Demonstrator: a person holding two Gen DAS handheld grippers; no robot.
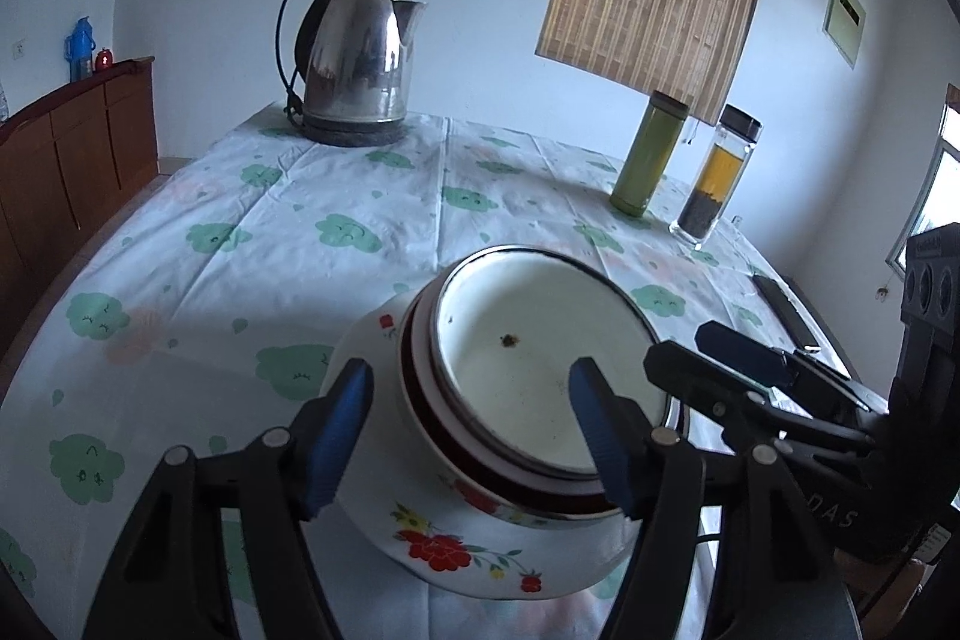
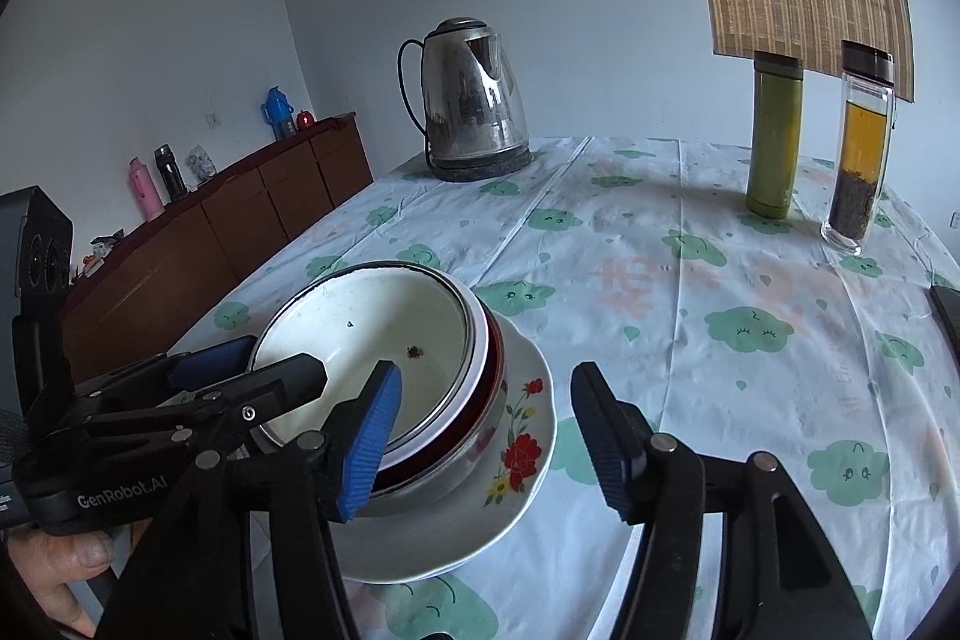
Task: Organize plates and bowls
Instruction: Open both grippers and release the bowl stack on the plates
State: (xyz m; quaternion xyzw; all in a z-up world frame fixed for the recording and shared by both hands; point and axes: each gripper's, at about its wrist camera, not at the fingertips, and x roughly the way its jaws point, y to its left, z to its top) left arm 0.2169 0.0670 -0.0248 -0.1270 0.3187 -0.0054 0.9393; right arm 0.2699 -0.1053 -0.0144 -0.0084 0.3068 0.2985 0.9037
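Now, the scene line by line:

Stack: a white bowl (image 1: 540, 370) with a dark metal rim sits nested in a red-banded bowl (image 1: 444, 436), which stands on a white plate (image 1: 480, 550) with a scalloped edge and red and yellow flowers.
White bowl, inside: off-white, with a small brown speck near the middle and a tiny dark dot toward one side.
Stack, place: on the tabletop (image 1: 300, 250), on the near side from the kettle (image 1: 354, 58), well apart from it.
Left gripper (image 1: 474, 436): jaws apart, one blue pad over the plate's edge outside the bowls, the other above the white bowl's inside; I cannot tell whether either touches.
Right gripper (image 2: 486, 436): jaws apart, with nothing between them; its left pad is in front of the white bowl's near rim, its right pad over bare cloth.
Bottles: a green bottle (image 1: 648, 154) and a clear bottle (image 1: 714, 178) of amber liquid stand just beside each other, to the right of the kettle.
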